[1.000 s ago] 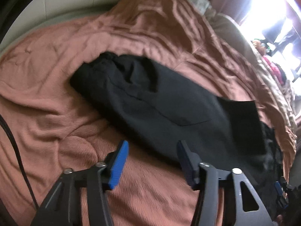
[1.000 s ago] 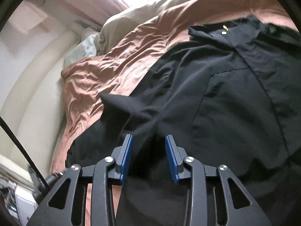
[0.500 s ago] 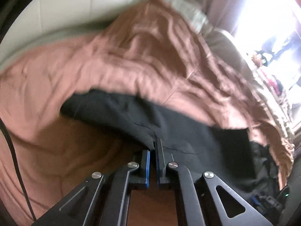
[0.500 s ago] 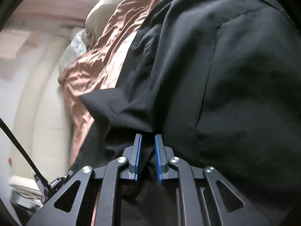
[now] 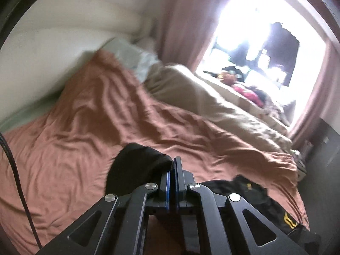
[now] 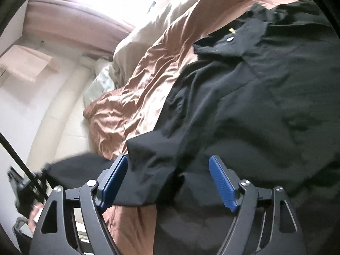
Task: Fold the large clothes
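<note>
Clamping a fold of the black garment (image 5: pixel 138 170), your left tongs (image 5: pixel 172 182) have their blue pads pressed together, with the cloth bunched up against the left pad and draping off to that side. You hold these tongs raised above the bed, pointing along the rust-coloured bedspread (image 5: pixel 85 127) toward the curtained window (image 5: pixel 255 31); a beige duvet (image 5: pixel 212 102) lies along the far edge of the bed under it. More of the black garment, with a small yellow mark, lies crumpled at the near right corner of the bedspread, below and right of these tongs.

Your right tongs (image 6: pixel 167 180) are spread wide and grip nothing. They tilt down over the garment (image 6: pixel 255 106), which spreads across the bedspread (image 6: pixel 138 97) and fills most of the right side of this view. A folded-over flap of the dark cloth sits between the two blue pads, its edge just beside the left pad; whether it touches the pad you cannot tell. The right pad hovers over the flat body of the garment. A small metal snap (image 6: pixel 229 39) shows near the garment's far end.
</note>
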{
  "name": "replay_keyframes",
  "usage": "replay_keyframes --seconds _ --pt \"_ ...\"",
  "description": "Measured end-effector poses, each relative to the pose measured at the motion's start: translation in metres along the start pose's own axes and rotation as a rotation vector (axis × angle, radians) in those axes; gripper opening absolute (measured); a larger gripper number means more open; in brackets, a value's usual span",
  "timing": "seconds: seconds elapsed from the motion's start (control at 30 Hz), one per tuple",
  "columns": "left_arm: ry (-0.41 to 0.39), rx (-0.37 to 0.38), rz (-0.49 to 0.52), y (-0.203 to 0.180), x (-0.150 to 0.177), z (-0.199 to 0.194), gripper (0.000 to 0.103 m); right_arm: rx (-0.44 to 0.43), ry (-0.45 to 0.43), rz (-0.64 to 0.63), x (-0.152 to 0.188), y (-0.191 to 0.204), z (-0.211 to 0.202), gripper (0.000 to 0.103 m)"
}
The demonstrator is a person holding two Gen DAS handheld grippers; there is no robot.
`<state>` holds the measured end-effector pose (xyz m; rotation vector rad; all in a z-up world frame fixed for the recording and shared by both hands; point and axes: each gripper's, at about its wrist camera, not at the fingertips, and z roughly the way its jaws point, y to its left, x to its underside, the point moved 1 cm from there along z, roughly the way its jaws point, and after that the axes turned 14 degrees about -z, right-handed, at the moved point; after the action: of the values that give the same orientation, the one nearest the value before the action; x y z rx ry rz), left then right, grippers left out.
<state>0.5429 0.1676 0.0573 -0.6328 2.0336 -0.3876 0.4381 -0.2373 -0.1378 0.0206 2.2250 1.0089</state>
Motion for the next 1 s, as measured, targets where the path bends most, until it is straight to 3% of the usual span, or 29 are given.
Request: replay_keyframes --seconds 0.27,0.57,0.73,1.0 --pt "0.019 0.111 0.134 -0.100 0.015 -0.008 0.003 0.112 -0.076 0.043 0.026 -0.023 -0.071 0.078" --pt "0.092 0.255 0.285 -0.194 0.062 -0.010 0.003 0.195 -0.138 0.110 0.038 -0.046 -0.128 0.078" --pt "0.182 0.342 0.354 -0.232 0.100 -0.005 0.003 0.176 -0.167 0.180 0.036 -0.058 -0.138 0.078" --pt "0.371 0.452 0.364 -0.260 0.163 0.033 0.003 0.205 -0.213 0.266 0.039 -0.082 -0.158 0.078"
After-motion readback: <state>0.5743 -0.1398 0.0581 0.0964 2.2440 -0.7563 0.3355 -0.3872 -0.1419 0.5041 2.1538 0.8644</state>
